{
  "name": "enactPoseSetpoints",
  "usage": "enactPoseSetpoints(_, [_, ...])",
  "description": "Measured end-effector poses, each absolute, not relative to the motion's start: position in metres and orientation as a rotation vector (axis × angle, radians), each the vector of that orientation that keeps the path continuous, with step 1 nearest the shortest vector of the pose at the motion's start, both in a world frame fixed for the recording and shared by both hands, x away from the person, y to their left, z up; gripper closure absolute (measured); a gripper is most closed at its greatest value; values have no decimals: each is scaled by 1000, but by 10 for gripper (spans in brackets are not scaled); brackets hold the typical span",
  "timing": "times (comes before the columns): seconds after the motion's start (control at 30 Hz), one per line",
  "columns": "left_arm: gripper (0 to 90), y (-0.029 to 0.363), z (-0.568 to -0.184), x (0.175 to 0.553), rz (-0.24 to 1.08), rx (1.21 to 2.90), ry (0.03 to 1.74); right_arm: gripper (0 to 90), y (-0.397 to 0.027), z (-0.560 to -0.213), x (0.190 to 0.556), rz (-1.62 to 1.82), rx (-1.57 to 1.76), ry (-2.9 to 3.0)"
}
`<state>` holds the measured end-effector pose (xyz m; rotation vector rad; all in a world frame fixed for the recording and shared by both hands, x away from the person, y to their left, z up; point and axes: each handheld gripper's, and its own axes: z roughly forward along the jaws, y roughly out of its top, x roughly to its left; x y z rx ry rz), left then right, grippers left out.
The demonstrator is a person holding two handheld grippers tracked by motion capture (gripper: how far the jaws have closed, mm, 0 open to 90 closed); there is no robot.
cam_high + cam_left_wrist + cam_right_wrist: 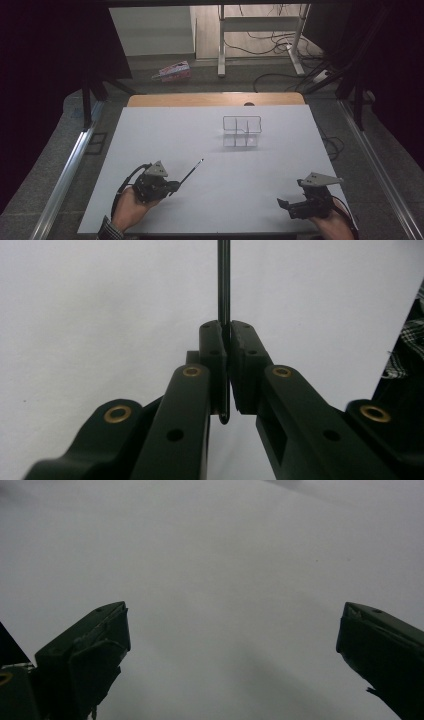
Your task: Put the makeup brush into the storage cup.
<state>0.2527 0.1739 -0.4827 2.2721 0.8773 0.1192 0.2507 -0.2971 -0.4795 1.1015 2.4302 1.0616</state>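
Pen [223,285] pinched in left claw [228,347]; high view adds organizer [242,131]; right claw [232,630] gapes empty.

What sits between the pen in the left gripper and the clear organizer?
Nothing visible. The left gripper is shut on the pen, whose tip points toward the clear organizer. Between them lies bare white table.

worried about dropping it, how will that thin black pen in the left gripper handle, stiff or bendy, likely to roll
The pen probably stays stiff: it juts straight out of the left gripper with no visible sag. It looks light, being very thin. The jaws pinch it near one end, so it might pivot or slip if bumped. Set down on the flat white table, its slim round shape would likely roll.
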Motion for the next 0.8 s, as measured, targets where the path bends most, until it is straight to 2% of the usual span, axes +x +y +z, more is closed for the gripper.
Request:
enactPoseSetpoints(0.43, [856,170,-480,237,124,2204,851,0,-297,-475,249,1151,1088,2400])
enactPoseSetpoints(0.8, [857,168,-479,233,126,2131,834,29,-293,-465,249,1255,1070,2378])
